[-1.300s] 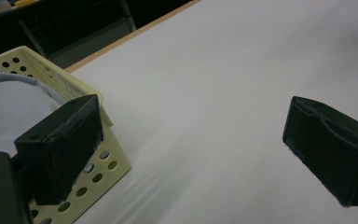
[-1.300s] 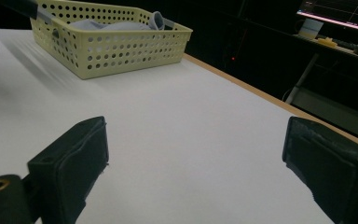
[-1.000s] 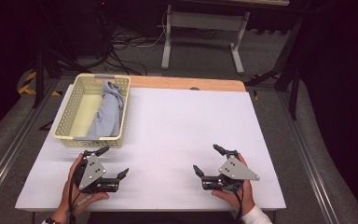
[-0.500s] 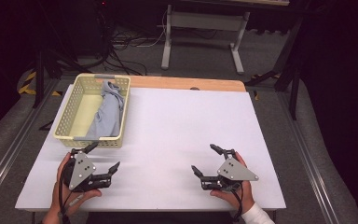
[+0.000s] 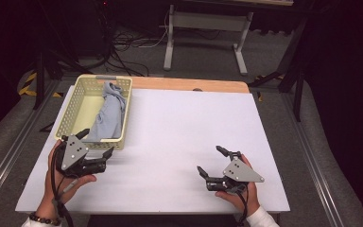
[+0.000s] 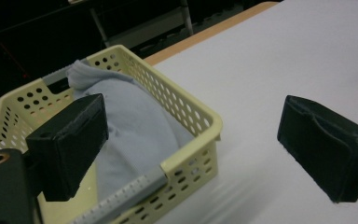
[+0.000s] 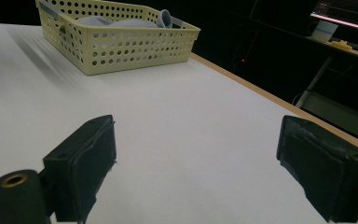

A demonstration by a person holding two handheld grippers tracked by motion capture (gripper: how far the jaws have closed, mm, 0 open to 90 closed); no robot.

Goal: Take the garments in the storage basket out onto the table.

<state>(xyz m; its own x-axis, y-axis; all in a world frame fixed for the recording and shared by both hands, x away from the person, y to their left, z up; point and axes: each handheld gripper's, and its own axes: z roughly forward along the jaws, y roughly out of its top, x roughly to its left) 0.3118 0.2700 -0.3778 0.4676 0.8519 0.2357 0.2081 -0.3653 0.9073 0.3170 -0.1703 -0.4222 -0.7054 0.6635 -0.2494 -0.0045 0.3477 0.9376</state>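
Setting: lab or recording studio. Evidence: white-topped counter [image 5: 184, 142], dark surround, floor cables [image 5: 137, 40], metal stand [image 5: 203, 35], lit monitor [image 7: 345, 14].

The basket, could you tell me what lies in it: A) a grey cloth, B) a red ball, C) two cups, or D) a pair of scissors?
A: a grey cloth lies bunched along the right side of the basket, also seen past the open left gripper.
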